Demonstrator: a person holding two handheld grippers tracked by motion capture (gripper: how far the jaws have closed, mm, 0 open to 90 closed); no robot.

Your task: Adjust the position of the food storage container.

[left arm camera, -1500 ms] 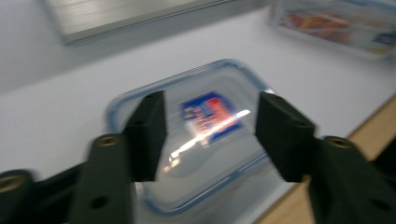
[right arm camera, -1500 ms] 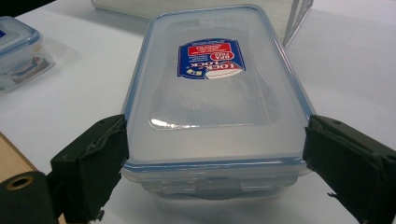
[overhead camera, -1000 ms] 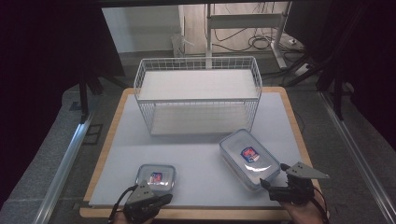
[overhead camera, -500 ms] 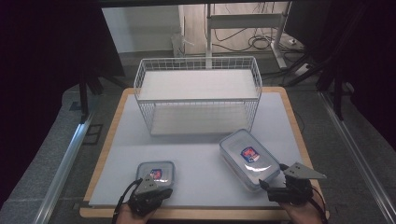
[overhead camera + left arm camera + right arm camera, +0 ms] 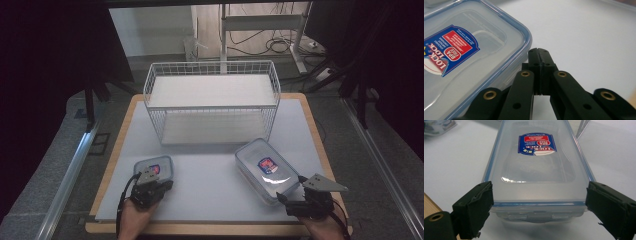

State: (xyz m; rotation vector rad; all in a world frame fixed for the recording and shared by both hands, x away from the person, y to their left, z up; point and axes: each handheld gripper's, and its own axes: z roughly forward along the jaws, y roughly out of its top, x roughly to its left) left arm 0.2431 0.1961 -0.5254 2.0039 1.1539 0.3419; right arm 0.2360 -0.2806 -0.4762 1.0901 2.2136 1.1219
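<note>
1. A wire basket (image 5: pixel 212 102) stands at the far middle of the white board (image 5: pixel 210 175).
2. A small container (image 5: pixel 154 168) lies near-left; the left gripper (image 5: pixel 150 186) sits at its near edge.
3. A larger container (image 5: pixel 266 170) lies near-right, with the right gripper (image 5: pixel 306 199) at its near end.

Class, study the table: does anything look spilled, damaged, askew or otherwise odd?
Nothing spilled or broken. The large container lies at a slant to the wire basket, while the small container sits roughly square. Both lids look closed. The right gripper is open around the large container's end; the left gripper is shut beside the small one.
</note>
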